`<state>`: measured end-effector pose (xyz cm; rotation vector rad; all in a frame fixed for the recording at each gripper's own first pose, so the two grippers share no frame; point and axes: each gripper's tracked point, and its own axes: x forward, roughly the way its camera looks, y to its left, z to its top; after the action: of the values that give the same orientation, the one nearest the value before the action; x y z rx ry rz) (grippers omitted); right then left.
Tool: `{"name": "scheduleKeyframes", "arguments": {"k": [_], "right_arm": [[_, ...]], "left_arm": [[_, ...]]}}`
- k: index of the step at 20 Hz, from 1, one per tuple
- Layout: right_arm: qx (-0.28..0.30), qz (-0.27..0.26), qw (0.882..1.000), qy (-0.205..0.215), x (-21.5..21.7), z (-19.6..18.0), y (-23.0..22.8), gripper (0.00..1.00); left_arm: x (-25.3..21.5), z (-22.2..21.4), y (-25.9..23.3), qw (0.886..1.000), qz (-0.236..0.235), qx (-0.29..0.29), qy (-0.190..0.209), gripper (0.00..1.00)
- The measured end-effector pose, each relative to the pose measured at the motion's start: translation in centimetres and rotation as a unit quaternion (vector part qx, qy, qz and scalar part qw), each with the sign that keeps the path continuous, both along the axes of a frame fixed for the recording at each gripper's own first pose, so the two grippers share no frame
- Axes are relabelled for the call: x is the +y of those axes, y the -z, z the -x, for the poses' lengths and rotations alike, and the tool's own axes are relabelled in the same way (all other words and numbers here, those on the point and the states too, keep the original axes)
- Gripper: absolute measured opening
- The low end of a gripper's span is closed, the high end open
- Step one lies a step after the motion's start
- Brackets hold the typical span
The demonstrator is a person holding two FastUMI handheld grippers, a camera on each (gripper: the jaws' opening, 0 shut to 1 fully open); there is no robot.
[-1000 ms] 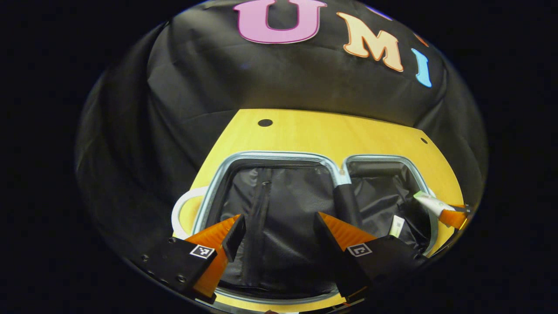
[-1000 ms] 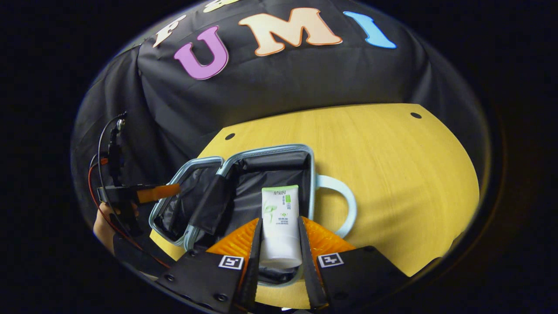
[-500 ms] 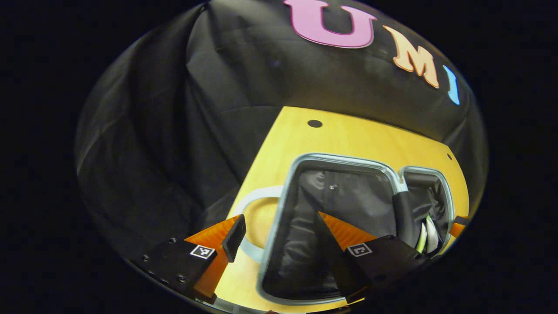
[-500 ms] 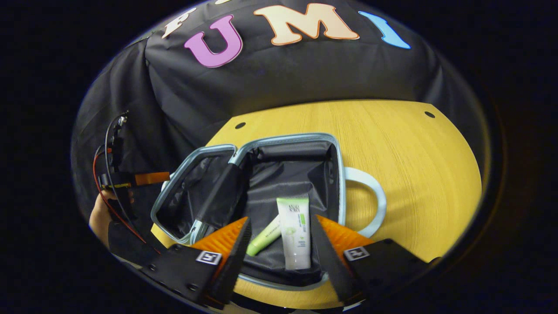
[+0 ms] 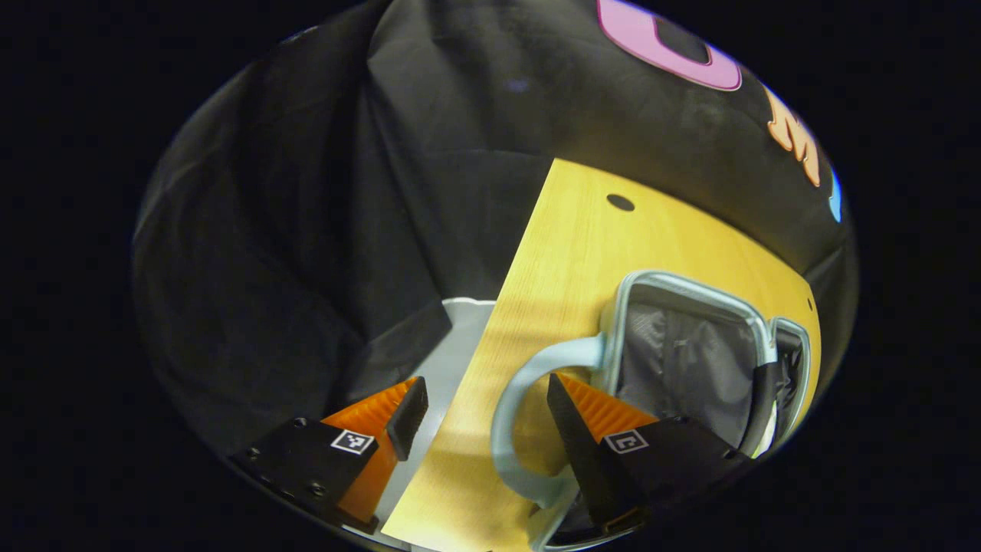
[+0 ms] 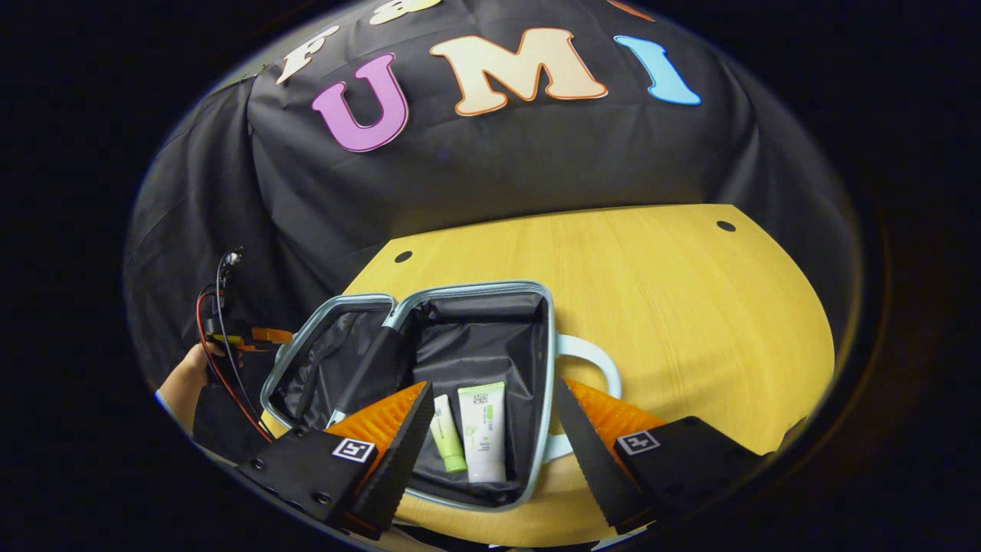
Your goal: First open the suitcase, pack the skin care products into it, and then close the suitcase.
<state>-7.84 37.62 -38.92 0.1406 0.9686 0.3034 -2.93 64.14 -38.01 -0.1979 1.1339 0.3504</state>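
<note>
1. The table [image 6: 674, 307] is wood with a fine straight grain and a smooth, matt yellow finish.
2. The suitcase [image 6: 490, 290] ahead of the right gripper [image 6: 490, 429] has a smooth, pale, plastic-looking rim with a soft sheen.
3. Its lining [image 6: 483, 345] is thin black cloth, creased and faintly shiny.
4. The suitcase handle [image 5: 510, 399], between the left gripper [image 5: 479, 406] fingers, looks like smooth pale plastic.
5. Two skin care tubes [image 6: 483, 429] between the right gripper's fingers look like smooth plastic, slightly glossy.
6. The booth wall [image 6: 460, 169] is matt black cloth in soft folds.
</note>
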Motion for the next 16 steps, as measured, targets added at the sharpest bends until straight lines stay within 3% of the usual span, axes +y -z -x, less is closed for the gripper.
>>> {"name": "scheduleKeyframes", "arguments": {"k": [1, 3, 6, 9, 10, 13, 16], "right_arm": [[-0.001, 0.004, 1.000, 0.002, -0.5, -0.1, -0.2, 0.99], [-0.008, 0.015, 1.000, 0.005, -1.5, -0.5, -0.6, 0.99], [-0.023, 0.028, 0.999, 0.015, -2.9, -1.1, -1.6, 0.99], [-0.055, 0.024, 0.998, 0.019, -3.7, -1.9, -3.1, 0.94], [-0.063, 0.022, 0.998, 0.018, -3.9, -2.1, -3.4, 0.98], [-0.080, 0.017, 0.997, 0.004, -5.2, -2.2, -4.1, 0.98], [-0.090, 0.010, 0.996, -0.011, -7.0, -2.5, -4.5, 0.98]], "left_arm": [[-0.2, 0.3, 1.1, 1.000, 0.017, 0.012, -0.001, 0.92], [-0.8, 0.7, 2.3, 0.999, 0.046, 0.024, -0.007, 0.80], [-1.8, 0.9, 2.1, 0.998, 0.060, 0.022, -0.026, 0.17], [-2.5, 0.2, 0.3, 0.999, 0.043, 0.029, -0.004, 0.06], [-2.6, -0.2, -1.0, 0.999, 0.027, 0.022, 0.010, 0.05], [-2.8, -1.6, -6.3, 0.998, -0.027, -0.007, 0.055, 0.03], [-5.3, -2.9, -11.1, 0.995, -0.060, -0.028, 0.073, 0.02]]}}
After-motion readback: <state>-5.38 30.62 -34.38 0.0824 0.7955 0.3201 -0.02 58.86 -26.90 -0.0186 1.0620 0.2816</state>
